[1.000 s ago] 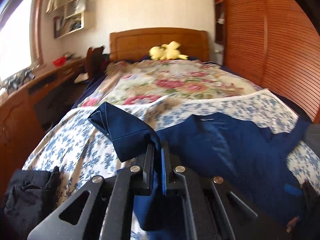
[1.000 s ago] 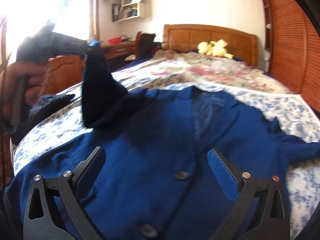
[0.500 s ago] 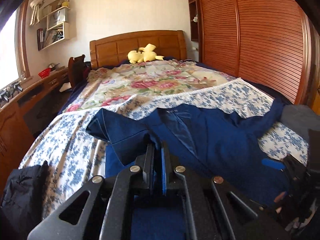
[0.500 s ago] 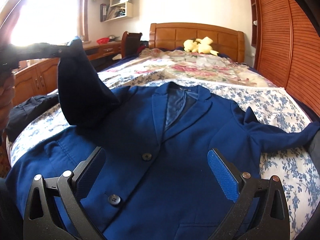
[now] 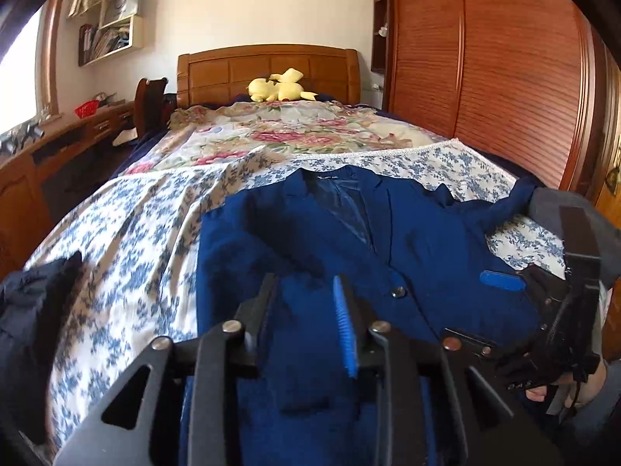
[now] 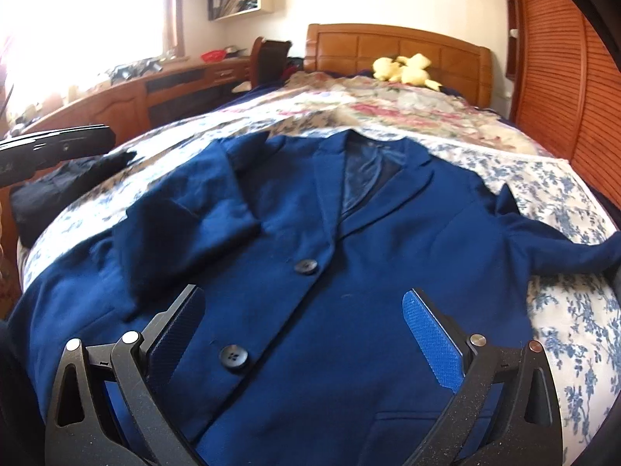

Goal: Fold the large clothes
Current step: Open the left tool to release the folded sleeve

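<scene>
A dark blue jacket (image 6: 388, 252) lies face up on the bed with its buttons showing. One sleeve (image 6: 186, 225) is folded in across its chest; the other sleeve (image 6: 562, 248) trails out to the right. My left gripper (image 5: 304, 295) hovers over the jacket (image 5: 407, 240). Its jaws are opening, and only the jacket lying below shows between them. My right gripper (image 6: 302, 299) stands wide open just above the jacket's lower front, holding nothing. In the left wrist view a hand (image 5: 543, 392) holds the other gripper tool at the right edge.
A dark bundle of clothes (image 6: 58, 190) lies at the bed's left side. A floral quilt (image 5: 302, 132) and a yellow plush toy (image 5: 279, 87) lie towards the headboard. A slatted wooden wardrobe (image 5: 485, 77) stands to the right, a wooden desk (image 6: 155, 89) to the left.
My left gripper carried the sleeve rightward and down over the jacket's chest, then its jaws parted and the sleeve now lies folded there. The right gripper stayed open.
</scene>
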